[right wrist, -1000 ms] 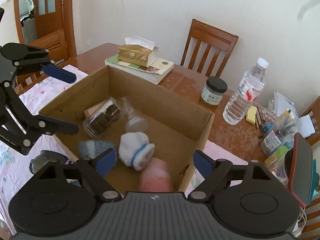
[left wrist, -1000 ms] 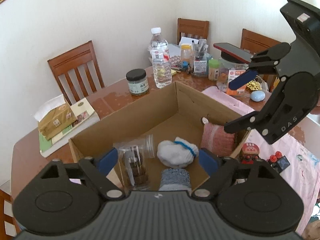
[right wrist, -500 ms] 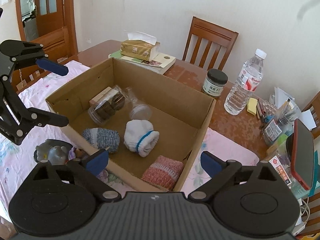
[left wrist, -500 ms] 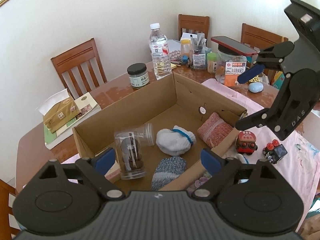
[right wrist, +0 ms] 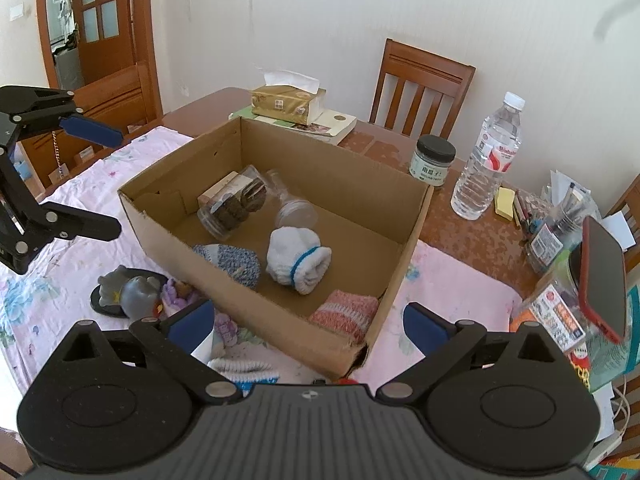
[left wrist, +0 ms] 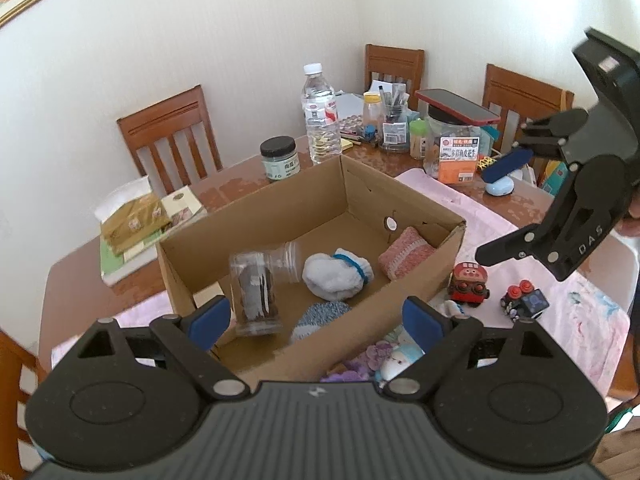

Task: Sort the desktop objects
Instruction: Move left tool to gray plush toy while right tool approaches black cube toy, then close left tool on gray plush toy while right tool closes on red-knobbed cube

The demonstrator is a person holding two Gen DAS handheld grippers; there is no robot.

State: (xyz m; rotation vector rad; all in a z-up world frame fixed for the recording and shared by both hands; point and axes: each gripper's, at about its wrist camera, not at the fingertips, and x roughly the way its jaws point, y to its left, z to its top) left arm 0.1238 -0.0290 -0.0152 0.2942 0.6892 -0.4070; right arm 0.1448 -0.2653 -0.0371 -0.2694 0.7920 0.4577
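The cardboard box [right wrist: 404, 216] sits open on the wooden table [left wrist: 80, 280], and serves as the landmark for everything else; inside it lie a clear plastic jar [right wrist: 232, 208] of dark round biscuits on its side toward the tissue-box end, a second clear jar [right wrist: 294, 206] touching it, a white sock bundle with a blue band [right wrist: 298, 258] near the middle, a blue-grey knitted bundle [right wrist: 230, 258] against the near wall, and a pink knitted bundle [right wrist: 346, 312] in the near corner by the right gripper.

The left gripper [left wrist: 316, 318] hangs above the box's near rim with its blue-padded jaws spread wide and nothing between them; the right gripper [right wrist: 306, 320] hangs over the opposite near corner, jaws likewise wide and empty; each shows in the other's view at the frame edge, jaws apart.

Outside the box on the pink floral cloth [right wrist: 60, 264]: a red toy figure [left wrist: 470, 282] and a dark toy car with red studs [left wrist: 524, 300] just beside the box's side wall; a grey figurine on a black base [right wrist: 124, 290] and purple plush things [left wrist: 360, 360] near the front wall.

Beyond the box on the bare table stand a dark-lidded jar [right wrist: 434, 160], a water bottle [right wrist: 490, 160], a tissue box [right wrist: 286, 102] on a book [right wrist: 340, 126], and a pen cup [left wrist: 394, 126]; a red-cased phone [left wrist: 456, 106] lies atop a clear tub [left wrist: 452, 148].
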